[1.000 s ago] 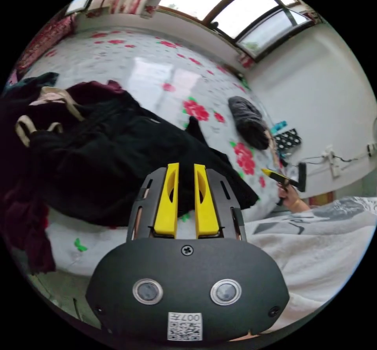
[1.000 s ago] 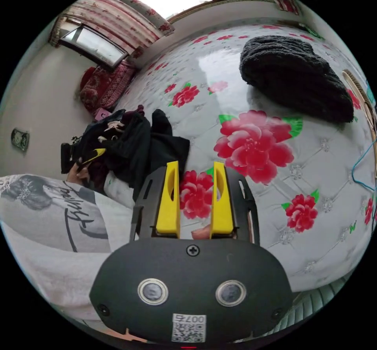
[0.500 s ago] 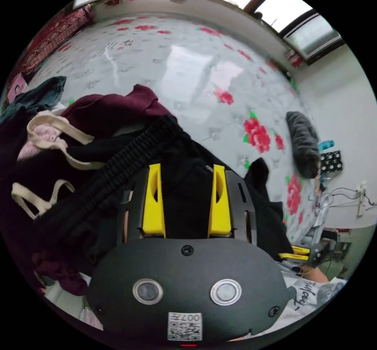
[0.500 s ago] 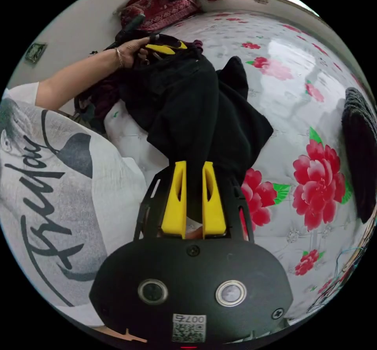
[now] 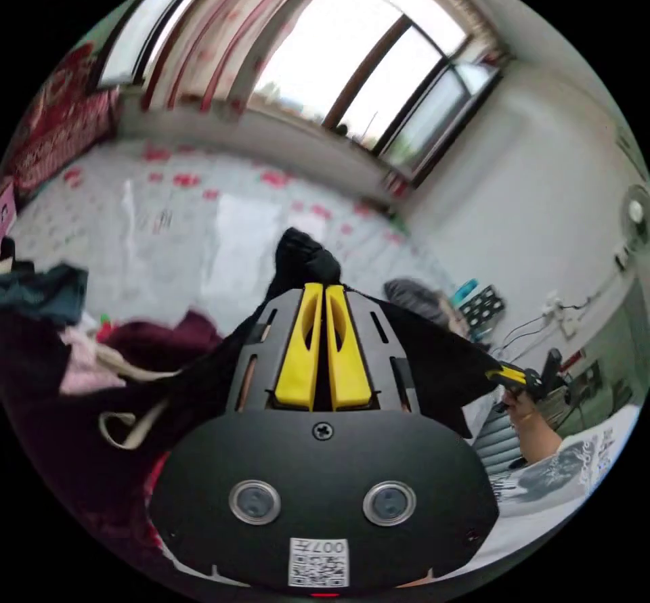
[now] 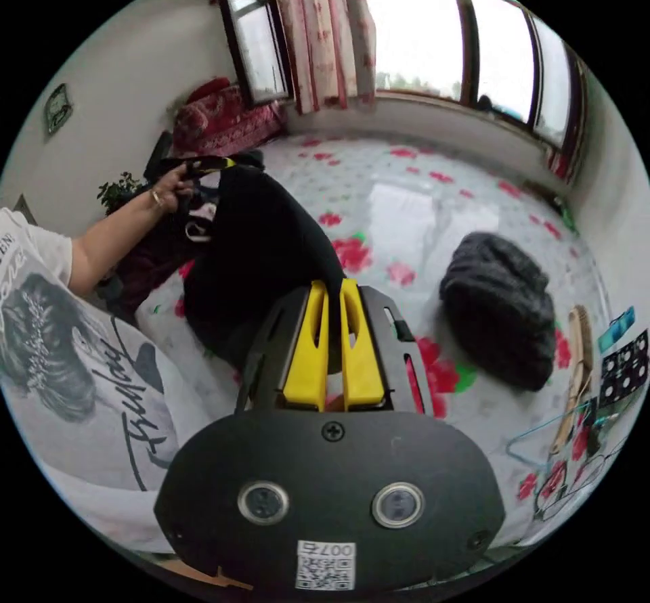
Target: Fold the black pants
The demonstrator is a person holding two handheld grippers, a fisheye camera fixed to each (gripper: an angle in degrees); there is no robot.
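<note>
Above the flowered bed [image 6: 433,210], the black pants [image 6: 264,251] hang lifted, stretched lengthwise between both claws, clear of the clothes pile [image 5: 81,359]. The left gripper [image 5: 318,292] pinches one end with jaws pressed together; the right gripper [image 6: 333,292] pinches the other, so spreading them apart should straighten the cloth.

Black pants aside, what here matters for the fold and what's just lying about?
In the job:
black pants
left hand-held gripper, shut on them
right hand-held gripper, shut on them

Lying about:
dark knit bundle
maroon garment
hanger
</note>
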